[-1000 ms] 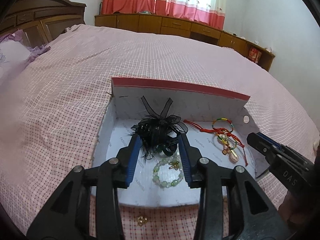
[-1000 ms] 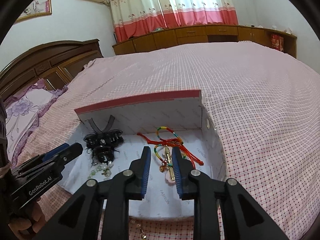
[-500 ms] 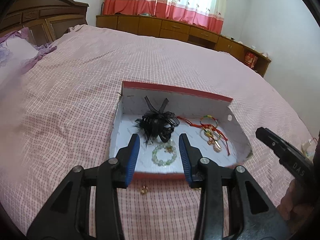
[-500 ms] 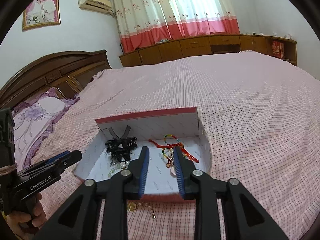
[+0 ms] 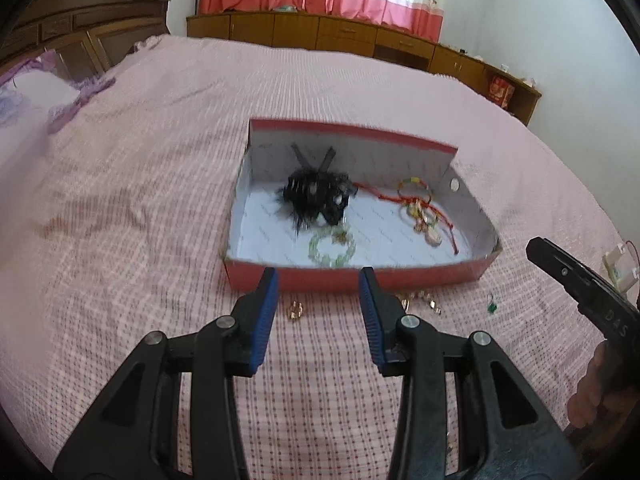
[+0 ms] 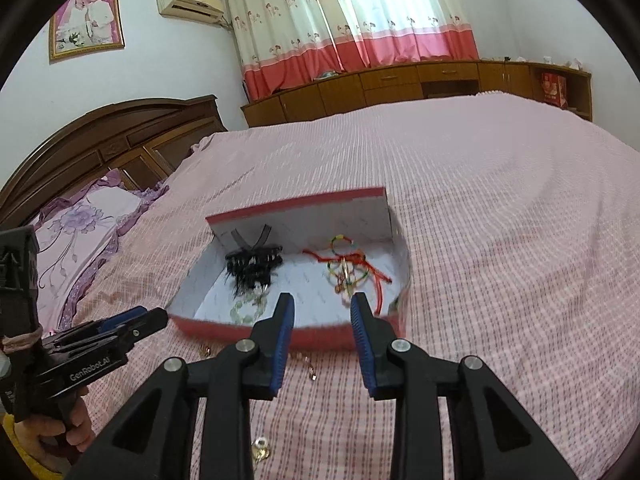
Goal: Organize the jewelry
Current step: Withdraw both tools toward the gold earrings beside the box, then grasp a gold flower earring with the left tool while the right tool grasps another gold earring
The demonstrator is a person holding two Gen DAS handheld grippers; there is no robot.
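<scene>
A red box (image 5: 412, 274) with a white inside lies on the pink bedspread. In it are a black feathered hair clip (image 5: 316, 198), a green bead bracelet (image 5: 332, 248) and red cord with coloured bangles (image 5: 420, 210). My left gripper (image 5: 318, 276) hovers open and empty just before the box's front wall. Loose on the spread in front lie a gold ring (image 5: 296, 312), small gold pieces (image 5: 424, 300) and a green earring (image 5: 491, 308). My right gripper (image 6: 322, 300) is also open and empty, short of the box (image 6: 224, 326), with a gold piece (image 6: 260, 450) below it.
A wooden headboard (image 6: 120, 140) and a purple flowered pillow (image 6: 80, 224) are at the left. Low wooden cabinets (image 6: 400, 84) under red and white curtains line the far wall. A white tag or packet (image 5: 620, 268) lies at the right edge.
Both grippers have drawn back from inside the box to just before its front wall. The right jaws stand a little wider. Loose gold pieces on the spread have come into view.
</scene>
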